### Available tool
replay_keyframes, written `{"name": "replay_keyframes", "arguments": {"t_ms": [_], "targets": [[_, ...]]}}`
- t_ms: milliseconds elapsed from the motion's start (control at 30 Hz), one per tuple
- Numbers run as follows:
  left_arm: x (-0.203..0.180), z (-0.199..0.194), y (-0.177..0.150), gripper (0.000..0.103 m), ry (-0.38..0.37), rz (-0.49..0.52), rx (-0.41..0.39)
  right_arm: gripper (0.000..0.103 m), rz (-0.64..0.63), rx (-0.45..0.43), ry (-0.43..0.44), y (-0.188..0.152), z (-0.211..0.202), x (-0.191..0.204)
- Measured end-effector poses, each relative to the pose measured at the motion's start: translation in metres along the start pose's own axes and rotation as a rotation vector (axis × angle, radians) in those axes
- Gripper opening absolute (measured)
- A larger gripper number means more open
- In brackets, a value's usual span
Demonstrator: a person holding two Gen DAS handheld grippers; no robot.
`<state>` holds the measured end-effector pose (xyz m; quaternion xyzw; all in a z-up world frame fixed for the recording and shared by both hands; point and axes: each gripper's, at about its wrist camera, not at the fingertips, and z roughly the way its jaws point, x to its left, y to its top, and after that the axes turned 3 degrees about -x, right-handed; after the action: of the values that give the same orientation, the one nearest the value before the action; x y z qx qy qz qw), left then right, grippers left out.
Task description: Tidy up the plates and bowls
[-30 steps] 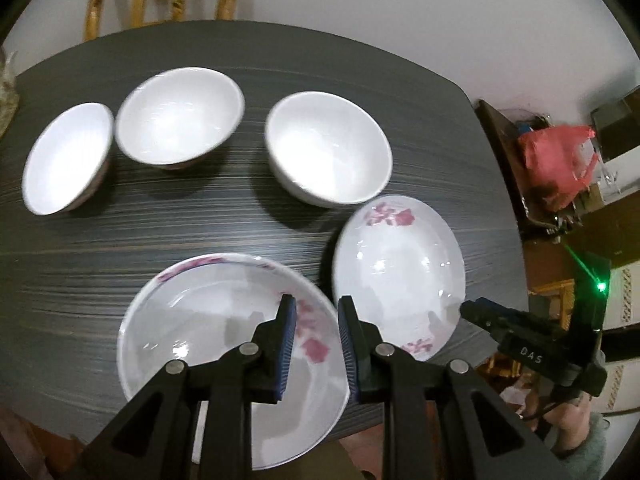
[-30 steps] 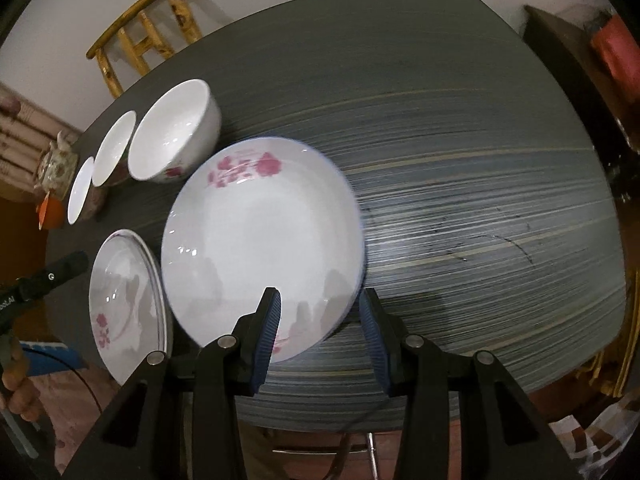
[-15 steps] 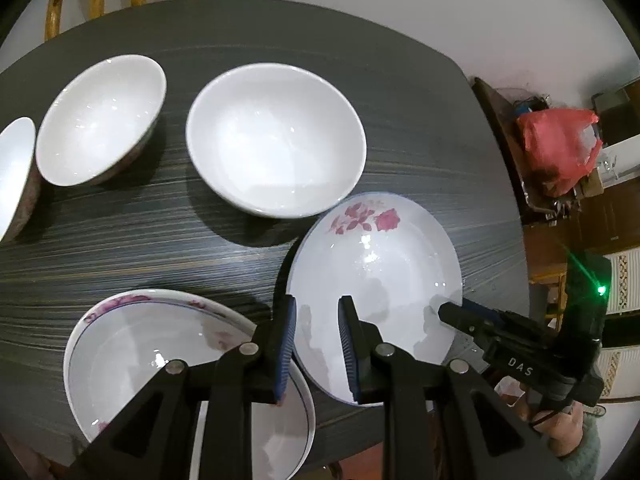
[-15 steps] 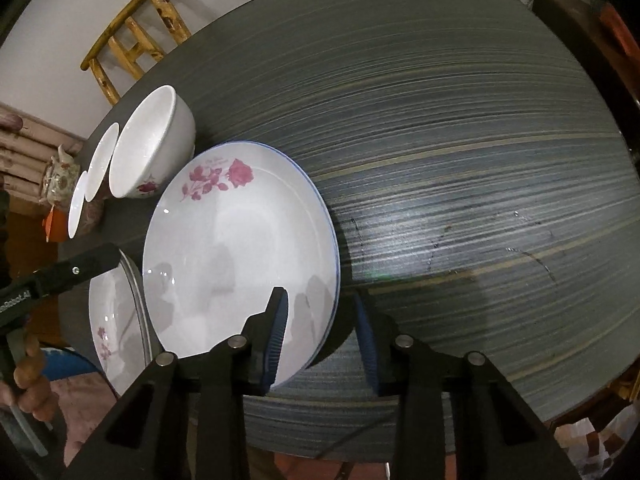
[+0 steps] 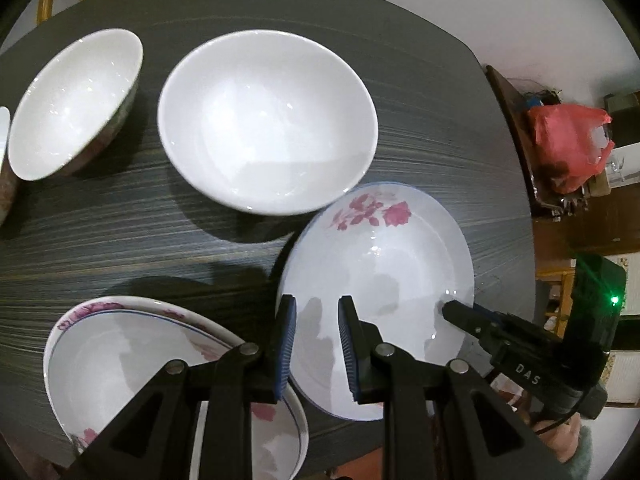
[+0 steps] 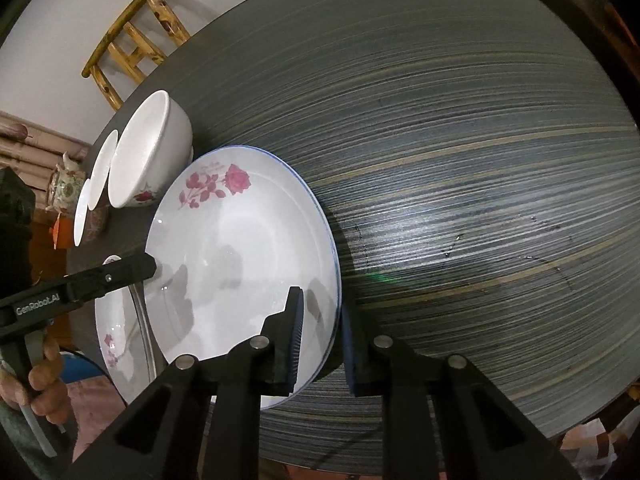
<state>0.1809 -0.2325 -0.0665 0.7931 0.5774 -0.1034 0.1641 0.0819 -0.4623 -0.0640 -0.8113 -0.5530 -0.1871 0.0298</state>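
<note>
A white plate with a red rose (image 5: 384, 256) (image 6: 240, 256) lies on the dark table (image 6: 460, 160), tilted up at its right edge. My right gripper (image 6: 322, 312) straddles that rim, one finger over the plate and one under it, jaws closing on it. My left gripper (image 5: 316, 328) is open and empty, over the plate's near left edge. Two stacked flowered plates (image 5: 132, 360) (image 6: 116, 340) lie at the left. A large white bowl (image 5: 268, 120) (image 6: 152, 156) stands behind, a second bowl (image 5: 76, 100) to its left.
More bowls (image 6: 92, 196) line up at the far left, edge-on. A wooden chair (image 6: 132, 44) stands behind the table. A red bag (image 5: 568, 140) sits on a side cabinet to the right. The table's right half is bare.
Both grippers have moved in on the rose plate. The right gripper's fingers now bracket its rim and have narrowed. The left gripper has shifted right, off the stacked plates.
</note>
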Motion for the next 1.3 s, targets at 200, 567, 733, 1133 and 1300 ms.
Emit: {"name": "replay_keyframes", "arguments": {"t_ms": [200, 567, 733, 1133, 1300], "targets": [[0.004, -0.005, 0.0, 0.022, 0.024, -0.011, -0.015, 0.017, -0.002, 0.011, 0.011, -0.002, 0.003, -0.002], [0.009, 0.014, -0.001, 0.022, 0.046, -0.042, 0.036, 0.017, 0.004, 0.025, 0.021, 0.001, 0.008, -0.003], [0.009, 0.016, -0.002, 0.021, 0.045, -0.047, 0.034, 0.016, 0.014, 0.024, 0.031, 0.002, 0.009, -0.004], [0.001, 0.018, -0.006, 0.014, 0.062, -0.017, 0.021, 0.014, 0.062, 0.001, 0.034, -0.005, 0.006, -0.007], [-0.001, 0.017, -0.005, 0.014, 0.049, -0.012, 0.015, 0.014, 0.063, -0.009, 0.041, -0.005, 0.002, -0.009]]}}
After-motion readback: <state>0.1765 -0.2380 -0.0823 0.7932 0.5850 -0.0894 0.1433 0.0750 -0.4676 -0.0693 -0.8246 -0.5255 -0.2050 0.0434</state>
